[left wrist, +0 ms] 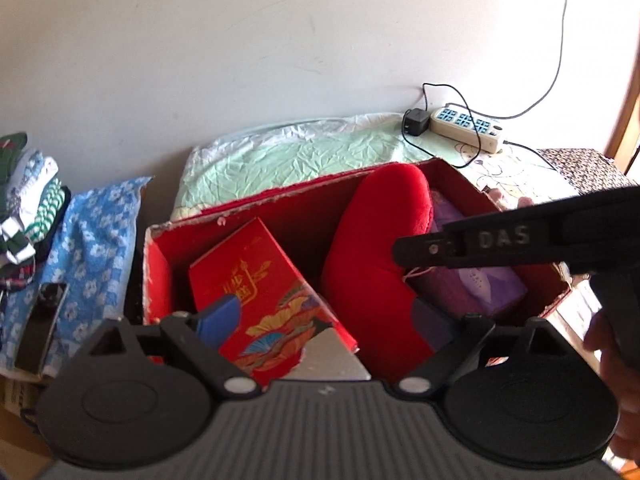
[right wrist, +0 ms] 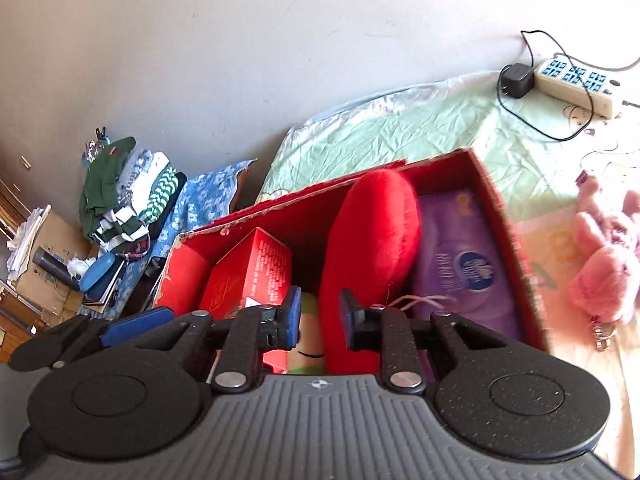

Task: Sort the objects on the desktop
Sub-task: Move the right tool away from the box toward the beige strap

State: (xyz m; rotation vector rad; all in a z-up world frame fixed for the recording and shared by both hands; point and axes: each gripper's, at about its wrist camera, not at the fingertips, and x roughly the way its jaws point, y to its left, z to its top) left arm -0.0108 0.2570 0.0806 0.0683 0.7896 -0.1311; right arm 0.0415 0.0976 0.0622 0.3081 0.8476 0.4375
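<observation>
Green bedsheet under red box; left tongs apart, right tongs nearly together, empty.

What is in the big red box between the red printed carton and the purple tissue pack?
A red plush cushion stands between them, clearest in the right wrist view.

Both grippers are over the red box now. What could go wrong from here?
1. The red box is crammed: the red plush cushion sticks up above its rim and may topple out if nudged.
2. The right gripper, nearly shut and empty, sits close to the cushion's loose string, which could snag.
3. The pink plush toy is still outside the box, with little room left inside.
</observation>
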